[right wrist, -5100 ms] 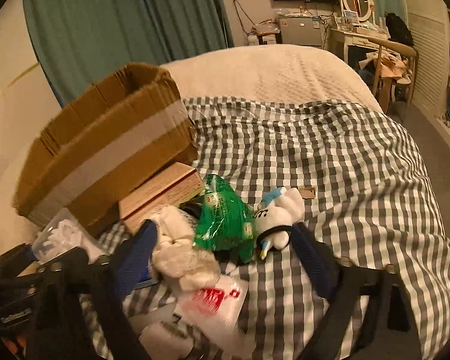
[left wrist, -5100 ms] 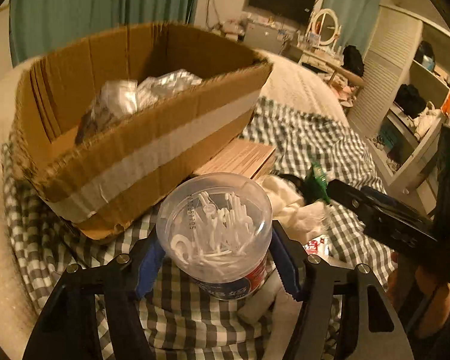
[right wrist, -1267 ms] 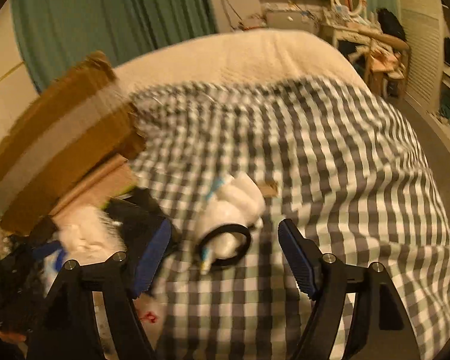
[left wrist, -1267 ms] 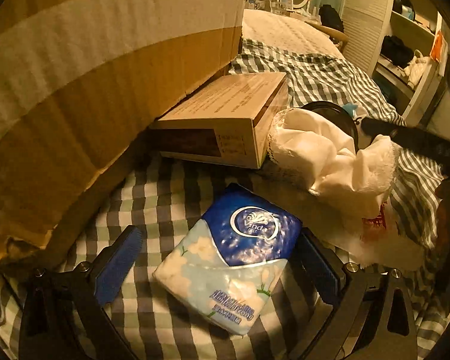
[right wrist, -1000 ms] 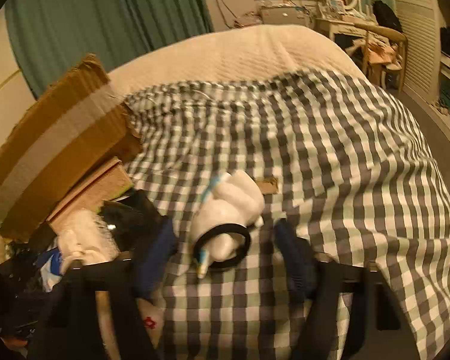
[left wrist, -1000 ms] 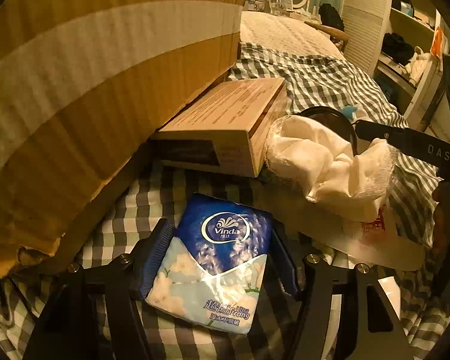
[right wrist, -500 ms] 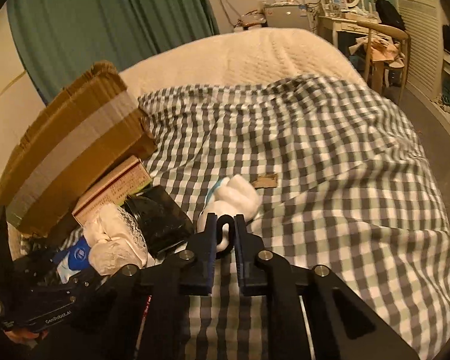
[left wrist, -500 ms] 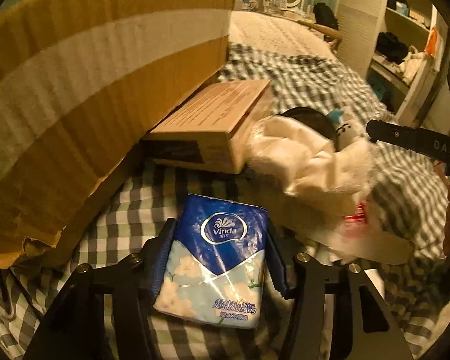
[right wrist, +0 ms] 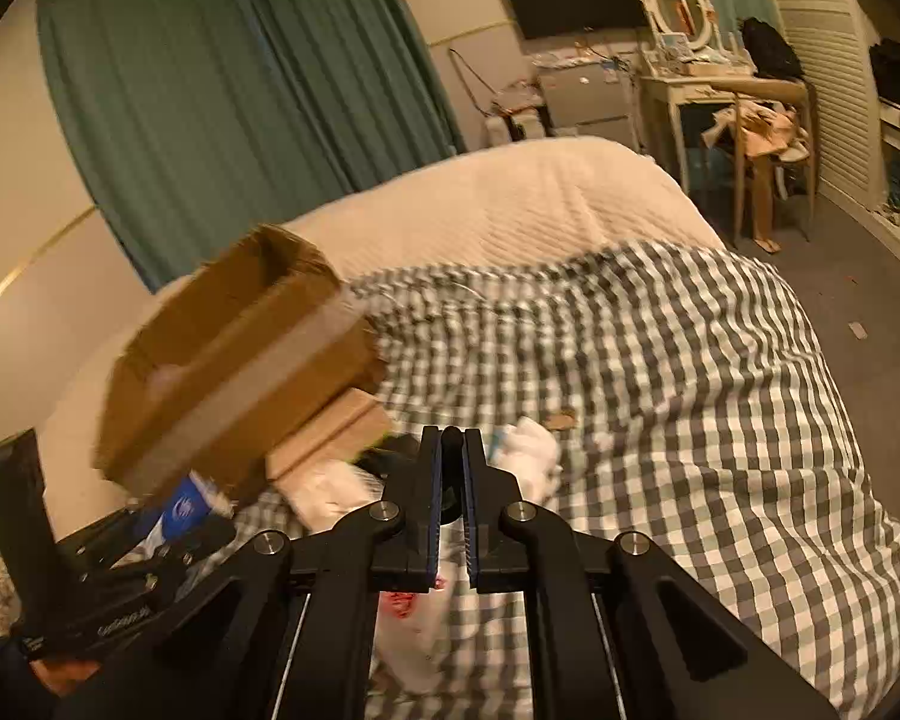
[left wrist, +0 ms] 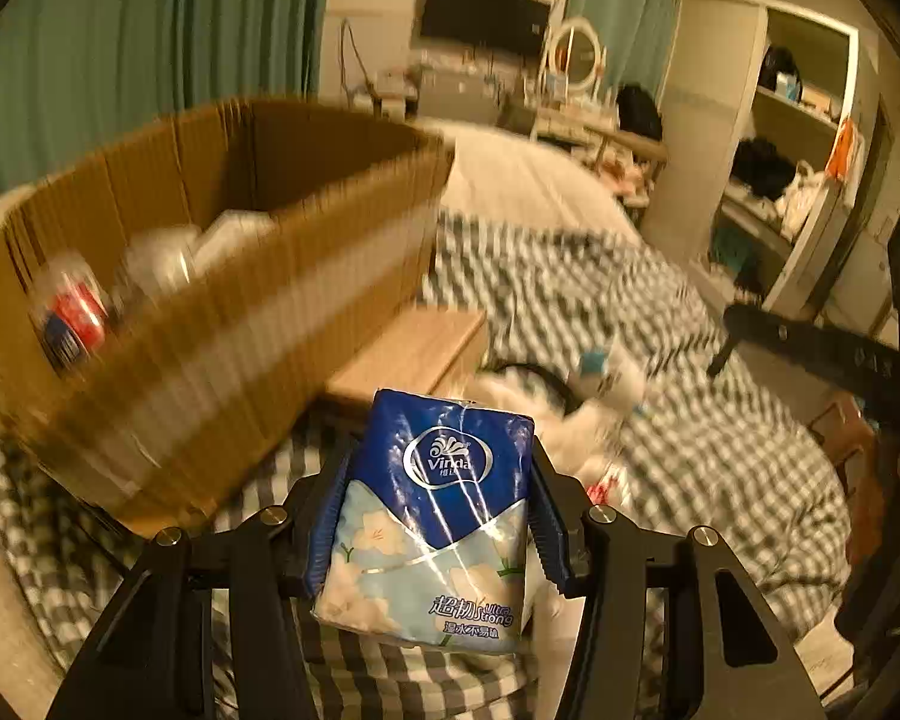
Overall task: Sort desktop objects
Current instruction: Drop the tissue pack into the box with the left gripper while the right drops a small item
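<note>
Jaws of the left gripper (left wrist: 435, 519) clamp the tissue pack (left wrist: 435, 516) near the cardboard box (left wrist: 210, 312). Jaws of the right gripper (right wrist: 452, 504) pinch a black ring (right wrist: 450, 438) above the bed (right wrist: 660, 420).

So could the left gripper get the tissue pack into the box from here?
Probably yes. The left gripper is shut on the tissue pack and held up clear of the bed; the open-topped box sits just ahead to its left, with nothing between.

Blocked at left of the left wrist frame by the cardboard box (left wrist: 210, 312) wall, with a small carton (left wrist: 408, 354) hard against it. Open above the box rim, possibly crowded inside, given blur. Clear checked cover (right wrist: 720, 420) across the right wrist frame's right half.
</note>
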Motion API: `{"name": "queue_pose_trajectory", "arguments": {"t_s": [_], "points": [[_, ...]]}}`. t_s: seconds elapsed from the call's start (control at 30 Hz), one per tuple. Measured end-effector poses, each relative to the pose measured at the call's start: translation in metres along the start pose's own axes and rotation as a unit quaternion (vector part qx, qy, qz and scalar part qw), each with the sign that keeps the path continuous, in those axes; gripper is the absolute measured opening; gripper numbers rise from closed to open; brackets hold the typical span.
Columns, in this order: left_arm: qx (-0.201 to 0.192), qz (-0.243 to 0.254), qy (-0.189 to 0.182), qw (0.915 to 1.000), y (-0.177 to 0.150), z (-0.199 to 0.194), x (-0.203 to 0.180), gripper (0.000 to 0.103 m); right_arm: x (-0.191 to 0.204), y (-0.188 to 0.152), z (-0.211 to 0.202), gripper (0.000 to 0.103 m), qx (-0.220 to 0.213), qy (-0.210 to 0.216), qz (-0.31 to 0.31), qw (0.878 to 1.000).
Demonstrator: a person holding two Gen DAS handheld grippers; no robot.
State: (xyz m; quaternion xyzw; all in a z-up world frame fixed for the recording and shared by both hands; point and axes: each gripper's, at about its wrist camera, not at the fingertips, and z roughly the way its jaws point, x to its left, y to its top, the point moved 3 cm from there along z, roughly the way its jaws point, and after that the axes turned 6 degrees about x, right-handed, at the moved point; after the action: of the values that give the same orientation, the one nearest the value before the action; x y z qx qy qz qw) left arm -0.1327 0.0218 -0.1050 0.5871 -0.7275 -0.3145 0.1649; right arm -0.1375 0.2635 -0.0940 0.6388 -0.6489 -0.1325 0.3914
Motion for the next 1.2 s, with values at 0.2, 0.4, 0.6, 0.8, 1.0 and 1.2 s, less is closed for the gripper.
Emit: {"name": "queue_pose_trajectory", "arguments": {"t_s": [0.2,0.4,0.6,0.8,1.0,1.2], "points": [[-0.058,-0.018,-0.009,0.9981,0.026,-0.03,-0.002,0.054,0.026,0.009,-0.035,0.005,-0.032,0.045,-0.01,0.998],[-0.13,0.001,-0.002,0.9915,0.055,-0.064,0.012,0.054,0.064,0.019,-0.034,0.005,-0.031,0.073,-0.035,0.996],[-0.158,-0.029,0.011,0.9869,0.096,-0.076,0.069,0.054,0.126,0.052,-0.012,0.005,-0.02,0.121,-0.072,0.99],[-0.127,-0.108,0.049,0.9848,0.131,-0.052,0.144,0.054,0.192,0.096,0.042,0.006,0.001,0.139,-0.105,0.985],[-0.11,-0.121,0.045,0.9855,0.128,-0.037,0.179,0.057,0.222,0.114,0.086,0.006,0.019,0.11,-0.105,0.988],[-0.107,-0.128,0.071,0.9834,0.117,-0.035,0.181,0.103,0.214,0.125,0.091,0.064,0.033,0.1,-0.074,0.992]]}}
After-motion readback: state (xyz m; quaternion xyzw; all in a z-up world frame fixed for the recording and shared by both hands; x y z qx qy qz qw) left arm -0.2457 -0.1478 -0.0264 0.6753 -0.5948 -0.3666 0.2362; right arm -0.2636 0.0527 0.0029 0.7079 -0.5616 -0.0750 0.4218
